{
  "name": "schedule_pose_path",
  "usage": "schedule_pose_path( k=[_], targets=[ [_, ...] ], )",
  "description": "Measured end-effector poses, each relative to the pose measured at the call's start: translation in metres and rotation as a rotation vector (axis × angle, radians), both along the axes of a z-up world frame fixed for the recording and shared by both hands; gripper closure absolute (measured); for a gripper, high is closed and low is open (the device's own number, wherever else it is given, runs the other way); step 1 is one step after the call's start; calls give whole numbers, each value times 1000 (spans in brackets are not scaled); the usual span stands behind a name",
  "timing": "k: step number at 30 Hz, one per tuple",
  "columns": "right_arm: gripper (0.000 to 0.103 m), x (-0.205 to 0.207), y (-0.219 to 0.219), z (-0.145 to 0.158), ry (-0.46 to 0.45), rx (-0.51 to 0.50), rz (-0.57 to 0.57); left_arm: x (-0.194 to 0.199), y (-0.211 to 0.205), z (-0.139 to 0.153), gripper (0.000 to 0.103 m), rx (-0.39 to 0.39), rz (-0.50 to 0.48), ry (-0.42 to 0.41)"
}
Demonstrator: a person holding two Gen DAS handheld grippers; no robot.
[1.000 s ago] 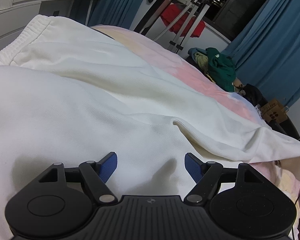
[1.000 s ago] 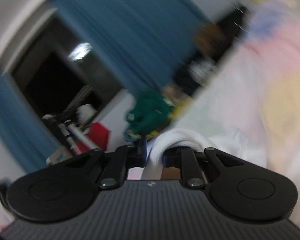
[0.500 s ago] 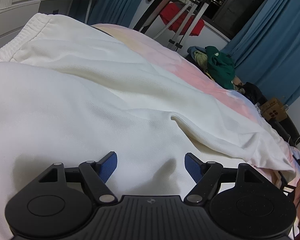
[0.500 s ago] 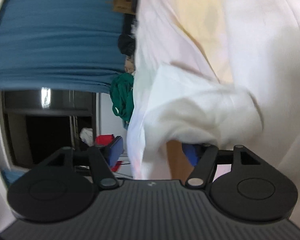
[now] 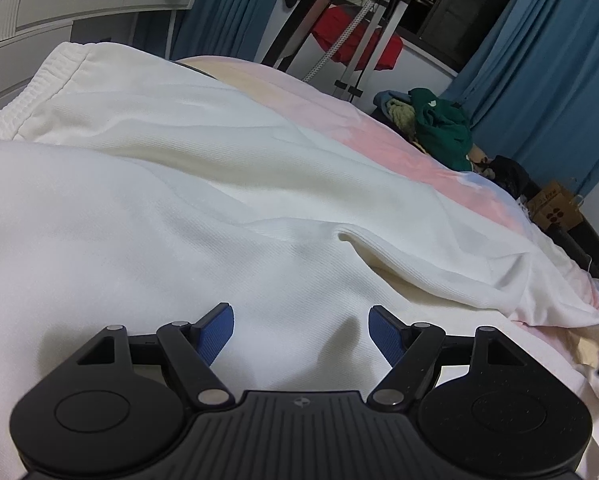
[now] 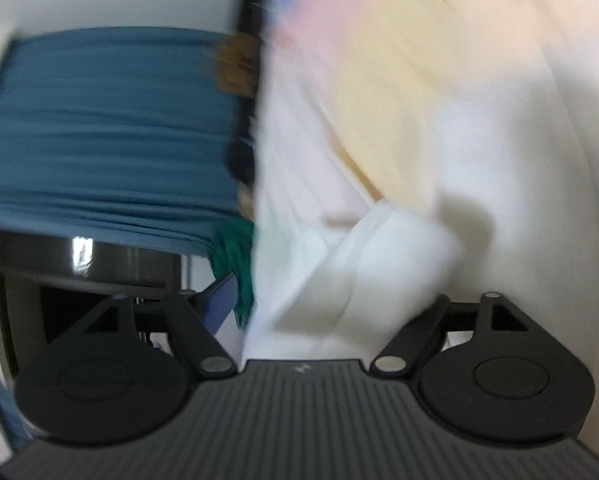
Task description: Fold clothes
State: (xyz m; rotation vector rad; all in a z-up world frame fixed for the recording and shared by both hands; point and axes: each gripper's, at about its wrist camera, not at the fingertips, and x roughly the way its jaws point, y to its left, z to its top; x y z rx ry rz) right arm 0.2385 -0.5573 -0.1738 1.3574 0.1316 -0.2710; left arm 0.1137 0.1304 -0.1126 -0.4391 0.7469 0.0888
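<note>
A large white garment (image 5: pixel 179 208) with a ribbed elastic band (image 5: pixel 47 76) lies spread over a pastel pink and yellow bed sheet (image 5: pixel 379 136). My left gripper (image 5: pixel 301 330) hovers just above the cloth, open, with nothing between its blue pads. In the blurred right wrist view, my right gripper (image 6: pixel 331 304) has its jaws spread wide. A loose fold of the white garment (image 6: pixel 379 260) lies between them and covers the right pad. The left pad (image 6: pixel 219 300) stands clear of the cloth.
A pile of green clothes (image 5: pixel 439 124) sits at the bed's far edge, beside a cardboard box (image 5: pixel 555 208). A drying rack with red cloth (image 5: pixel 351 40) and blue curtains (image 5: pixel 539 80) stand behind. A white dresser (image 5: pixel 39 32) is at the left.
My right gripper went from shut on a fold of white cloth to wide open, rolling and sinking toward the bed. The garment's far end settled lower. My left gripper stayed still.
</note>
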Motion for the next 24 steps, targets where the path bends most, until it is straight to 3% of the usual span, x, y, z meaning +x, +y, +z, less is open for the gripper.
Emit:
schedule_pose_path(
  k=[1,3,7,9,11,13,18,20,24],
  targets=[
    [37,-3,-3,11,-12,-110,-16,0,-1,0,27,-1,1,1],
    [38,-11,-9,19,9,-221,-71,1,-2,0,27,-1,1,1],
    [38,-36,-19,10,179,-265,-270,2,-4,0,27,10,-6,0],
    [38,-43,-23,7,255,-266,-306,2,-4,0,27,8,-8,0],
    [37,-48,-21,11,278,-259,-271,1,-3,1,27,-3,-14,1],
    [37,-50,-12,20,246,-230,-197,2,-3,2,27,-10,-17,2],
    [34,-50,30,35,222,-36,39,0,-4,3,27,20,-33,2],
    [33,-35,49,25,257,33,138,0,-6,3,27,44,-45,-2],
    [35,-3,68,-3,325,75,270,-1,-10,7,27,145,-58,-26]
  ],
)
